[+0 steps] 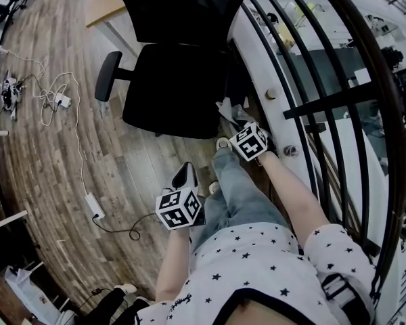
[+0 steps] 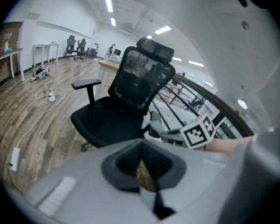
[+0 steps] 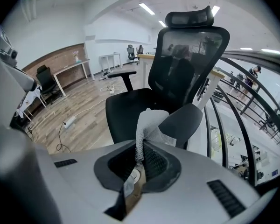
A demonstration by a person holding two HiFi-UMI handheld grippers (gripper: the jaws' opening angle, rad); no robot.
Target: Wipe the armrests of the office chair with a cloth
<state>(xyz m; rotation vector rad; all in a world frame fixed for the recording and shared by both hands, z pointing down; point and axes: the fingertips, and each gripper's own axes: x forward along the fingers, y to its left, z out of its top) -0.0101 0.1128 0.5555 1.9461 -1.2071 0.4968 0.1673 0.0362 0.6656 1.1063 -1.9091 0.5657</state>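
Wood floor [image 1: 47,154], office chair [image 1: 176,93] by railing [image 1: 311,80] — right gripper [image 3: 141,154] clenched on cloth [image 3: 150,122] at the near armrest [image 3: 186,120], left gripper [image 2: 143,166] closed w/ nothing — wiping looks begun; next, prob. drag cloth along pad, then far armrest [image 1: 107,75].

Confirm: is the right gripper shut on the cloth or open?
Shut: the right gripper pinches the cloth between its jaws, with the rest bunched above them.
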